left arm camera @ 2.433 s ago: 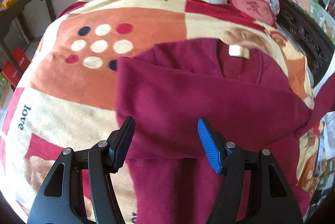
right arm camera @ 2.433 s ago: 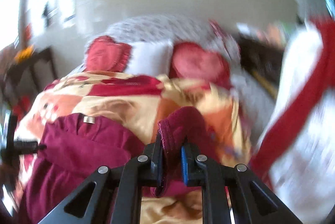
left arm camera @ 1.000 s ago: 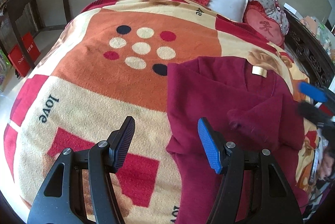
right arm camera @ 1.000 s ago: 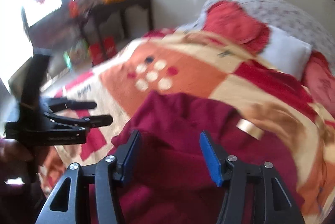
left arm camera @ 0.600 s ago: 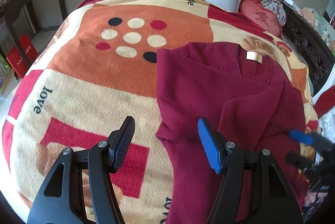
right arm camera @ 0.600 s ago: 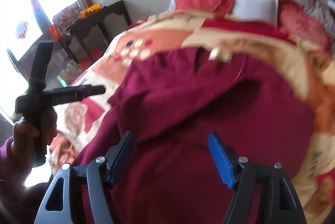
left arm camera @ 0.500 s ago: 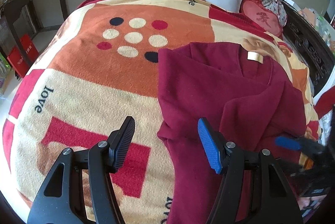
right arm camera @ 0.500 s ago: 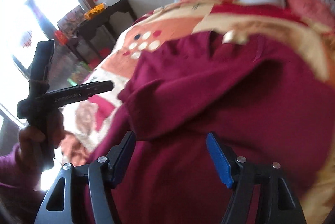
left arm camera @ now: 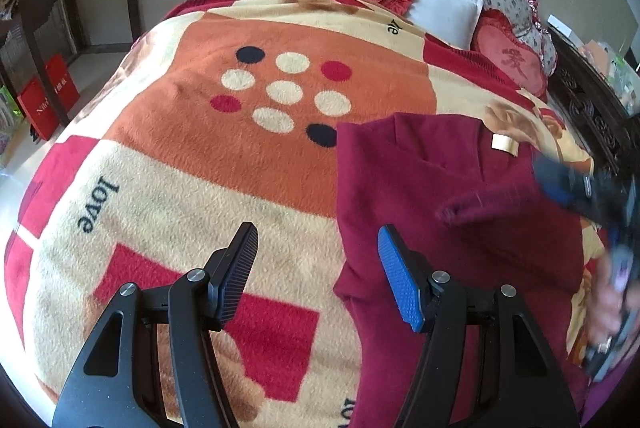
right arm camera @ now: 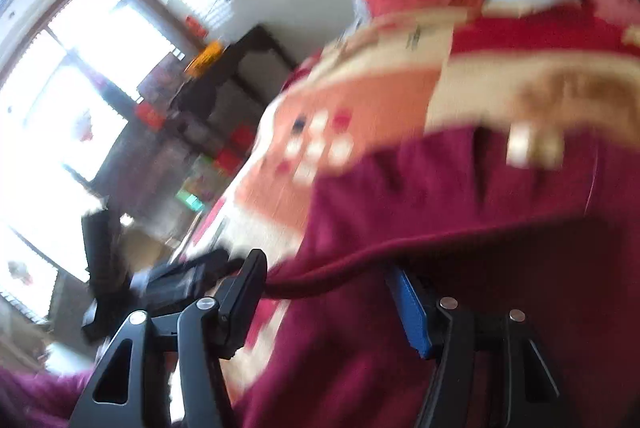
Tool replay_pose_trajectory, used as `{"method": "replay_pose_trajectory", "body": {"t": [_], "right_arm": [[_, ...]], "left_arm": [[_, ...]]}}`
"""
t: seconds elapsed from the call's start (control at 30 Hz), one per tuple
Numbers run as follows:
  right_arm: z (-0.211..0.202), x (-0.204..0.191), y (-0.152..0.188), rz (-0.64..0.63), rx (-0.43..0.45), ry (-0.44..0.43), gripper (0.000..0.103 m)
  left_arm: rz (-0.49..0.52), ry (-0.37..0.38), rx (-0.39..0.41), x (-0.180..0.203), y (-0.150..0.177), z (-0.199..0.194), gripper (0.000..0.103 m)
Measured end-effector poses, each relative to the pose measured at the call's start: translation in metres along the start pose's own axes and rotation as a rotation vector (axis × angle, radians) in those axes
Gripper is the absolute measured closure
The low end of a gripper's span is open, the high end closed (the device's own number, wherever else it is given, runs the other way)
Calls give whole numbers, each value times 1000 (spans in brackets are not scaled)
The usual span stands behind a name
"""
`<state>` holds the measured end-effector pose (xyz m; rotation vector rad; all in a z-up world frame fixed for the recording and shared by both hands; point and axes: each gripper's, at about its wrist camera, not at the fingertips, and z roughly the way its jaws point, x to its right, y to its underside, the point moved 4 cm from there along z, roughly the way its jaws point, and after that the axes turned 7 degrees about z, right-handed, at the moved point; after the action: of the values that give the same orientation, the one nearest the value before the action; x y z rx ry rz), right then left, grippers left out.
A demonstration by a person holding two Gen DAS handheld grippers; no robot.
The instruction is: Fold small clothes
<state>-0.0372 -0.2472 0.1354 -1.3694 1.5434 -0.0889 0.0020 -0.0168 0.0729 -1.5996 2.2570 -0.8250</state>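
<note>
Left wrist view: the left gripper [left arm camera: 316,276] is held with jaws apart and empty; the maroon sweater [left arm camera: 452,240] lies on the patterned blanket [left arm camera: 200,168], its near edge just beside the blue pad.

Right wrist view: the right gripper [right arm camera: 328,304], blurred, has just been closing, jaws apart, a sweater hem between them, unpinched.

Advice: the hem should be clamped squarely before it is lifted.

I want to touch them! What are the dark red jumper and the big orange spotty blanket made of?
The dark red jumper looks like soft matt fleece or brushed knit: fuzzy surface, thick rolled edges. The big orange spotty blanket looks like plush fleece, probably synthetic: short fluffy pile with printed colours.
</note>
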Motion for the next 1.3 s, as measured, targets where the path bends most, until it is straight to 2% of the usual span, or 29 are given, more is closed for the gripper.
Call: {"method": "replay_pose_trajectory", "body": {"t": [0.1, 0.2, 0.43, 0.57, 0.7, 0.73, 0.9, 0.93, 0.97, 1.13, 1.2, 1.27, 1.3], "right_arm": [[6, 7, -17, 70, 4, 0, 43], [-8, 10, -10, 70, 40, 10, 43], [-68, 34, 48, 2, 34, 168, 43], [-93, 49, 77, 30, 43, 190, 41], [-122, 65, 98, 99, 91, 176, 41], [-130, 70, 103, 120, 108, 175, 41], [-155, 85, 112, 156, 148, 213, 41], [-161, 89, 114, 162, 157, 224, 41], [-165, 92, 114, 166, 165, 231, 41], [-190, 109, 115, 166, 211, 337, 41], [-194, 119, 115, 192, 220, 376, 39], [-195, 129, 114, 216, 224, 405, 28], [-195, 134, 112, 224, 223, 418, 28]], "left_arm": [[0, 11, 1, 2, -4, 0, 40], [17, 41, 7, 10, -9, 3, 40], [45, 69, 2, 35, -29, 34, 40], [88, 72, -20, 53, -37, 54, 40], [142, 65, -45, 74, -42, 74, 41], [153, 59, -52, 77, -43, 79, 43], [160, 51, -95, 85, -45, 98, 69], [154, 53, -95, 84, -46, 96, 85], [145, 67, -91, 84, -48, 90, 93], [112, 193, -18, 82, -57, 37, 93], [118, 205, -10, 77, -51, 23, 93], [101, 208, -30, 70, -40, 21, 93], [85, 211, -45, 67, -35, 23, 93]]}}
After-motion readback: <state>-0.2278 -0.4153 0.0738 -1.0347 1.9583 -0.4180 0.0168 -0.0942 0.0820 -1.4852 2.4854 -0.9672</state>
